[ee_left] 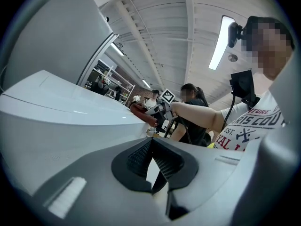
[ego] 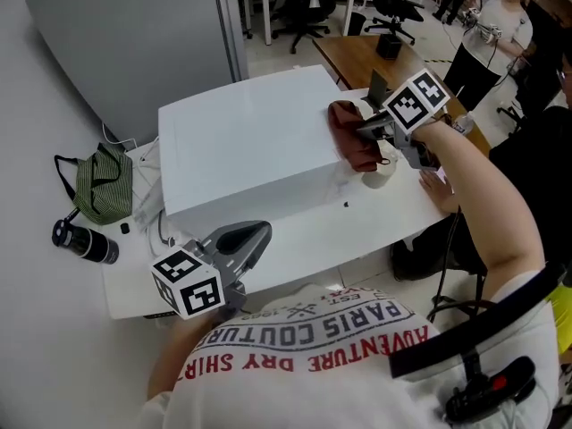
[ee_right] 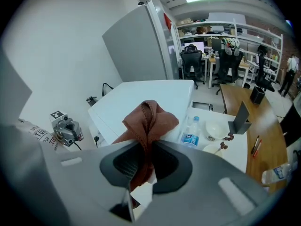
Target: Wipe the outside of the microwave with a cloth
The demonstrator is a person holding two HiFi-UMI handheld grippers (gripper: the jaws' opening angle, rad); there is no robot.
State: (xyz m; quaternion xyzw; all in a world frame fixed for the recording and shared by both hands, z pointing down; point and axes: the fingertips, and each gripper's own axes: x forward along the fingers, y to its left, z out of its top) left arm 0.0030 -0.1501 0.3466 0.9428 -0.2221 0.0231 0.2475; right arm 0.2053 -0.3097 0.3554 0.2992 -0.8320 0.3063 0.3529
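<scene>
The white microwave (ego: 250,141) stands on a white table (ego: 357,231). A red-brown cloth (ego: 351,137) lies bunched against the microwave's right top edge, and my right gripper (ego: 371,130) is shut on it. In the right gripper view the cloth (ee_right: 148,119) rises from between the jaws of the right gripper (ee_right: 145,147), with the microwave (ee_right: 141,95) behind it. My left gripper (ego: 250,239) rests low at the table's front edge, below the microwave's front face, shut and holding nothing. From the left gripper (ee_left: 152,141) view the microwave (ee_left: 61,112) fills the left side, and the cloth (ee_left: 141,113) shows far off.
A green striped bag (ego: 105,186) and a black cylinder (ego: 85,241) lie left of the microwave. A water bottle (ee_right: 190,133) and a bowl (ee_right: 216,130) stand on the table to its right. A wooden desk (ego: 366,56), office chairs and a person (ego: 500,25) are beyond.
</scene>
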